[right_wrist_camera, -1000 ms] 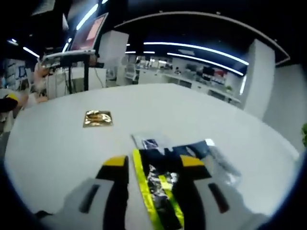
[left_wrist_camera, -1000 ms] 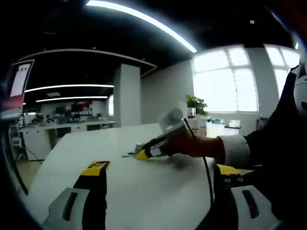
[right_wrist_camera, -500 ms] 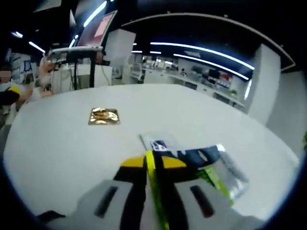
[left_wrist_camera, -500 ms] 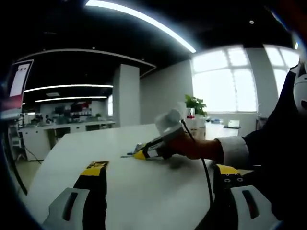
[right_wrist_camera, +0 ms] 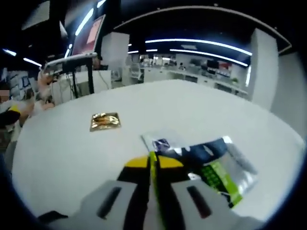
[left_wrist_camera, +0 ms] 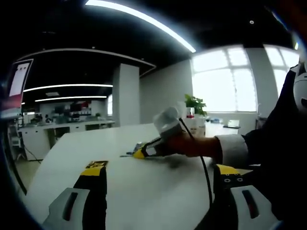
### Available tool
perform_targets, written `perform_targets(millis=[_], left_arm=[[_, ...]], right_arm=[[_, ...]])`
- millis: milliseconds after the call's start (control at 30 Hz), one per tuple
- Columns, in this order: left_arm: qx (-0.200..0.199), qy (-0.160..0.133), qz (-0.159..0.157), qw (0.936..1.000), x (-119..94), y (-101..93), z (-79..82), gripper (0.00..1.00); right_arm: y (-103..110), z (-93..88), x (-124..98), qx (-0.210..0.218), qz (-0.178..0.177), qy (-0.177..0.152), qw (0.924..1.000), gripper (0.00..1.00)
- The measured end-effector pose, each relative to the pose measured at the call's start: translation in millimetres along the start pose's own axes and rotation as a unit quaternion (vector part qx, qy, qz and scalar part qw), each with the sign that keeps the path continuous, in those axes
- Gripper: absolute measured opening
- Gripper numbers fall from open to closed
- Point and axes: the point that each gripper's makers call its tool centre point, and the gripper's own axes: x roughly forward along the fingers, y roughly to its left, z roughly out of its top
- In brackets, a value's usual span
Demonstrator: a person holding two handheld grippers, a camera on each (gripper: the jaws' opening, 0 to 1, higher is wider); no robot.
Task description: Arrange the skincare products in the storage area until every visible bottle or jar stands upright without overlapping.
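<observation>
Open-plan office, white counter [right_wrist_camera: 201,115]. Right gripper [right_wrist_camera: 152,165]: fingers clenched on flat sachet [right_wrist_camera: 211,165], likely for repositioning; gold sachet [right_wrist_camera: 105,121] far left. Left gripper [left_wrist_camera: 158,177]: fingers released, idle.

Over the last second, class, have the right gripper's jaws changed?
Yes. The right gripper has closed its jaws on the green-striped packet, which lies on the white table.
</observation>
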Motion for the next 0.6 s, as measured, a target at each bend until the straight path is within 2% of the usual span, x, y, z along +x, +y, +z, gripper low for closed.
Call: perform_targets(millis=[267, 600], left_arm=[[0.000, -0.001, 0.002, 1.0000, -0.9, -0.9, -0.5, 0.94], [-0.001, -0.004, 0.005, 1.0000, -2.2, 0.5, 0.3, 0.94]], right_arm=[[0.2, -0.6, 0.6, 0.006, 0.005, 0.006, 0.9999, 0.00], [1.0, -1.0, 0.2, 0.021, 0.014, -0.012, 0.9996, 0.00]])
